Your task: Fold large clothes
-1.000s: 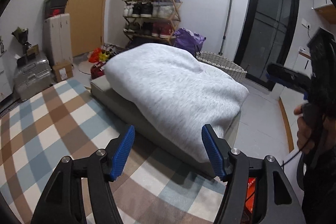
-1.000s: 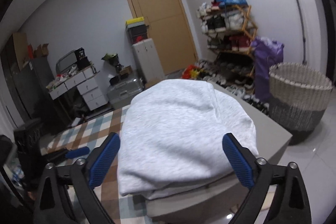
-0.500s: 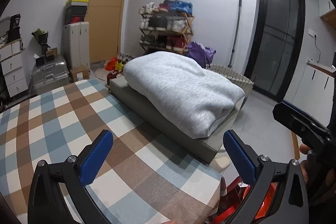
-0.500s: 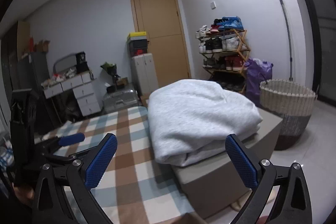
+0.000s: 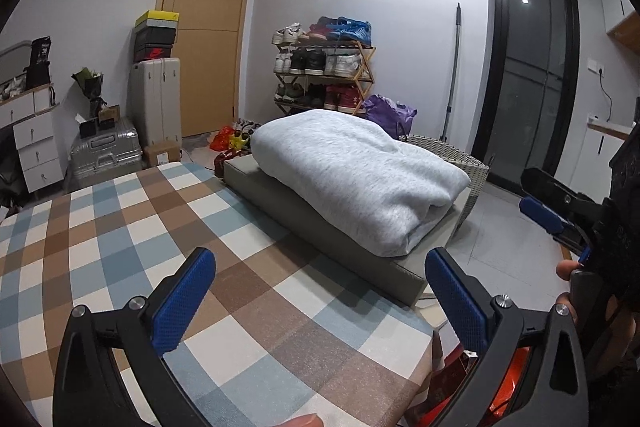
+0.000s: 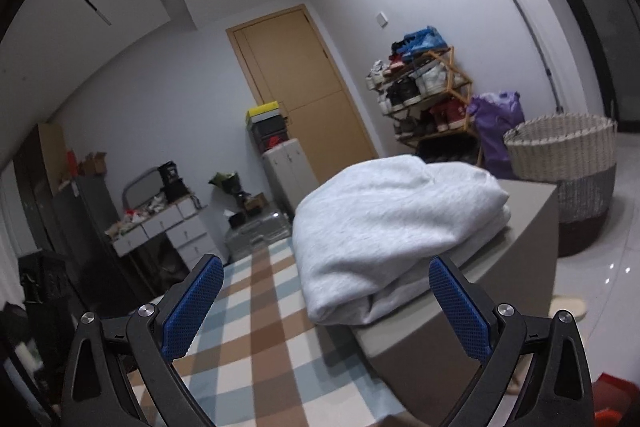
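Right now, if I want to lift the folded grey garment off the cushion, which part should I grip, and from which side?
Probably grip the grey garment at its thick stacked end, approaching from the checked cloth side. There the layers overhang the cushion slightly, so one jaw could slide underneath.

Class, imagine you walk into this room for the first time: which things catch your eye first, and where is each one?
The folded grey garment stands out first, piled on a grey cushion at the far edge of the checked cloth. Behind it, a shoe rack crammed with sneakers stands against the back wall beside a tan door. Nearest the camera, the left gripper stands open and empty.
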{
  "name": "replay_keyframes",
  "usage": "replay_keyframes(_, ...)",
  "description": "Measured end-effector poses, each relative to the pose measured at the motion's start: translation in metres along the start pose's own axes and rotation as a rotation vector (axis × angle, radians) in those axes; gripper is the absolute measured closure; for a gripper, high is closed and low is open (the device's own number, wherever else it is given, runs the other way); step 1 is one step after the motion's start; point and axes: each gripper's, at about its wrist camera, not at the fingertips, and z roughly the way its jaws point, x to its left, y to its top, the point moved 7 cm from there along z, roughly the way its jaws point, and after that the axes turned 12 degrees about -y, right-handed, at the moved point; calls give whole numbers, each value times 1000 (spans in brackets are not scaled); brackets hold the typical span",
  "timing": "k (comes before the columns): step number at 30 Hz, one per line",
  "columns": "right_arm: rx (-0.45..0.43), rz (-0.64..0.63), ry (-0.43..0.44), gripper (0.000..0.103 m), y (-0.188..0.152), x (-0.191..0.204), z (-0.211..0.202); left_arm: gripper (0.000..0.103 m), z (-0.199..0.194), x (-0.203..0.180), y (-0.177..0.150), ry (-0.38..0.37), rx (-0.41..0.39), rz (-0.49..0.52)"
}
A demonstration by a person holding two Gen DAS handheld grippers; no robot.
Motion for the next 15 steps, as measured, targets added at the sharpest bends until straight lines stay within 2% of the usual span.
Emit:
replay_keyframes(6, 8, 0, 0, 0, -4, -4, 3, 1, 4, 11, -5, -21, -22, -54)
replay_keyframes(15, -9, -64, 13, 0, -9, 8, -1, 1, 5, 15, -12, -17, -24, -52)
